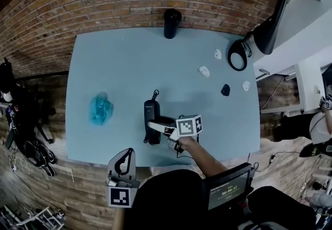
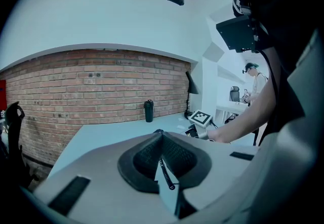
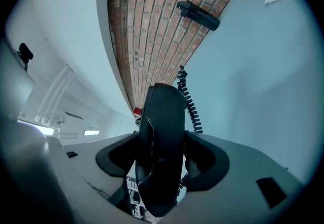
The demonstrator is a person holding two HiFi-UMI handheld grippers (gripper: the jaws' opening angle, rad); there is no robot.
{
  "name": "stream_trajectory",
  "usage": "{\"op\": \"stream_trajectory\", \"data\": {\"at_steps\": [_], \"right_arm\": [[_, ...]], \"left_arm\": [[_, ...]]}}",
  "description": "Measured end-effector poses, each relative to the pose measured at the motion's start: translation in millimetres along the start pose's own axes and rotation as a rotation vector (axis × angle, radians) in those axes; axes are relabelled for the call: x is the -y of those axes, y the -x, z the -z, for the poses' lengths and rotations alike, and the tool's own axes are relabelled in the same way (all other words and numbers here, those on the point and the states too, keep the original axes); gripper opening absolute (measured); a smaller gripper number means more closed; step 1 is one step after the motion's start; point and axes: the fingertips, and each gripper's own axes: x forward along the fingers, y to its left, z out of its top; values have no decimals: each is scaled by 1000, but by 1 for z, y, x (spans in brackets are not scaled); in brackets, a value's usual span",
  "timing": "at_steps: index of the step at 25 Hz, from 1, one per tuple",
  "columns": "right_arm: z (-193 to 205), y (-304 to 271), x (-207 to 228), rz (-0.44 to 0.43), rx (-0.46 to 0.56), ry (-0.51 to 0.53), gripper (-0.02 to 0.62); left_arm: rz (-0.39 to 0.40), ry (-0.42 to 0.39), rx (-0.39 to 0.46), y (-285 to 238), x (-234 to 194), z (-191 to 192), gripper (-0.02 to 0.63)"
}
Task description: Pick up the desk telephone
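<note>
The black desk telephone [image 1: 150, 112] lies near the front middle of the pale blue table [image 1: 119, 63]. My right gripper [image 1: 155, 125] reaches over it from the right, with its marker cube toward me. In the right gripper view the black handset [image 3: 162, 132] stands upright between the two pads, which press on its sides, and its coiled cord [image 3: 190, 104] trails behind. My left gripper [image 1: 123, 162] hangs off the table's front edge, close to my body, with its jaws together and nothing in them. In the left gripper view its pads [image 2: 147, 160] meet in front of the table.
A black tumbler [image 1: 171, 23] stands at the table's back edge by the brick wall. A crumpled blue thing [image 1: 100, 109] lies at the left. Small white pieces [image 1: 204, 71] and a black one [image 1: 225, 90] lie at the right, near a black desk lamp [image 1: 262, 37].
</note>
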Motion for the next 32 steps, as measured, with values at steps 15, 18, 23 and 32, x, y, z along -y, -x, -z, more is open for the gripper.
{"op": "stream_trajectory", "data": {"at_steps": [15, 18, 23, 32], "right_arm": [[-31, 40, -48, -55, 213, 35, 302], [-35, 54, -63, -81, 257, 28, 302], [-56, 82, -104, -158, 347, 48, 302], [-87, 144, -148, -206, 498, 129, 302]], "left_arm": [[111, -52, 54, -12, 6, -11, 18], [135, -73, 57, -13, 10, -11, 18], [168, -89, 86, -27, 17, -24, 18], [221, -175, 217, -32, 45, -72, 18]]}}
